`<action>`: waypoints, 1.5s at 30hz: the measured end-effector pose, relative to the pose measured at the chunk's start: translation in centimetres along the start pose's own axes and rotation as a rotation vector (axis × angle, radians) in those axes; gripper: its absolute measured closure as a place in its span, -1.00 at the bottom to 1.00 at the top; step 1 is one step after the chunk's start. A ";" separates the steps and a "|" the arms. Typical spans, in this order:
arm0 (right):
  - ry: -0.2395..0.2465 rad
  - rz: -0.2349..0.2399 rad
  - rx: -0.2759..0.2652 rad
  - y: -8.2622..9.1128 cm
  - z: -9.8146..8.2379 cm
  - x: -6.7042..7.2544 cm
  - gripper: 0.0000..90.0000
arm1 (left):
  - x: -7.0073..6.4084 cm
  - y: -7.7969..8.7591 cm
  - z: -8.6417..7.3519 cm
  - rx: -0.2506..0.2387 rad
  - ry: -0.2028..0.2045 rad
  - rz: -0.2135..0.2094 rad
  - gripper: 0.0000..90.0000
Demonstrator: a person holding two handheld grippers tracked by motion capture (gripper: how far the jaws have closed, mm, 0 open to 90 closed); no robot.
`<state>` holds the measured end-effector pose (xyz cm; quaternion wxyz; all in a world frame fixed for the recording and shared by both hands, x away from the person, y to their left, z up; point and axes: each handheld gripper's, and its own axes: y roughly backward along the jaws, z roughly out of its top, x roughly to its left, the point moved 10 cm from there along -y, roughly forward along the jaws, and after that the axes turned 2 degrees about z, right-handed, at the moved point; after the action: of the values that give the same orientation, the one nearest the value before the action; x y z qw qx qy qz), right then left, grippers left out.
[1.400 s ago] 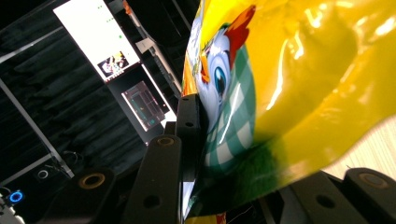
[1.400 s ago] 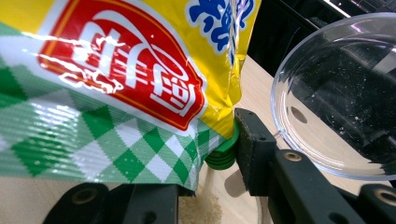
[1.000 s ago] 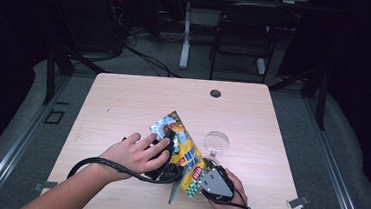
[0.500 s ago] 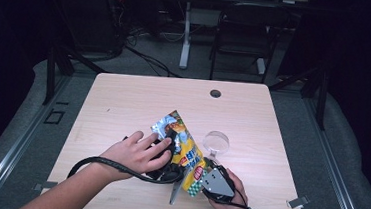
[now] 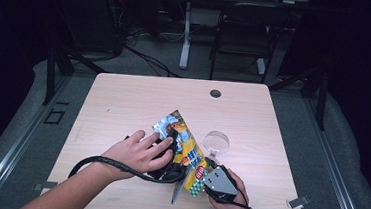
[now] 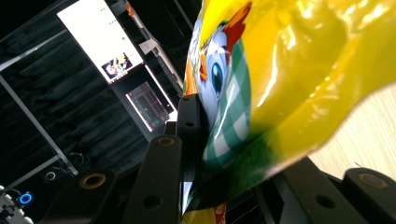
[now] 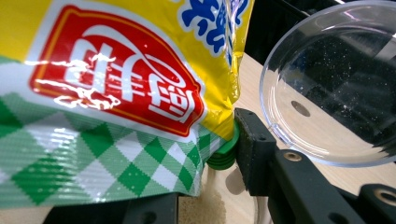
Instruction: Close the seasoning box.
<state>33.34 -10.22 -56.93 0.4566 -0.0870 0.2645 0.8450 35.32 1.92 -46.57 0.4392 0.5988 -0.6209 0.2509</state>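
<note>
The left tool (image 6: 201,158) pinches the snack bag (image 5: 186,147): in the left gripper view its black jaws press the yellow and green foil from both sides. The right tool (image 5: 206,182) pinches the lower corner of the same bag; the right gripper view shows the red logo and green check close up, and a clear bowl (image 7: 336,93) just beside. In the high view the bag lies tilted near the front of the surface (image 5: 123,104). The left hand (image 5: 137,153) covers its tool there. The right hand (image 5: 228,200) is partly cut off at the bottom edge.
</note>
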 end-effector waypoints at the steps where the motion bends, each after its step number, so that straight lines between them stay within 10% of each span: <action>1: -0.003 0.006 -0.001 0.0 0.0 0.0 0.57 | 0.0 0.0 0.0 0.000 0.002 -0.001 0.70; 45: -0.033 0.035 0.010 -0.1 -0.1 0.3 0.57 | -0.4 -0.1 0.0 -0.001 0.002 -0.012 0.70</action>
<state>33.26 -10.00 -57.21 0.4466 -0.0664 0.2626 0.8527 35.34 2.07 -46.93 0.4417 0.6021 -0.6170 0.2484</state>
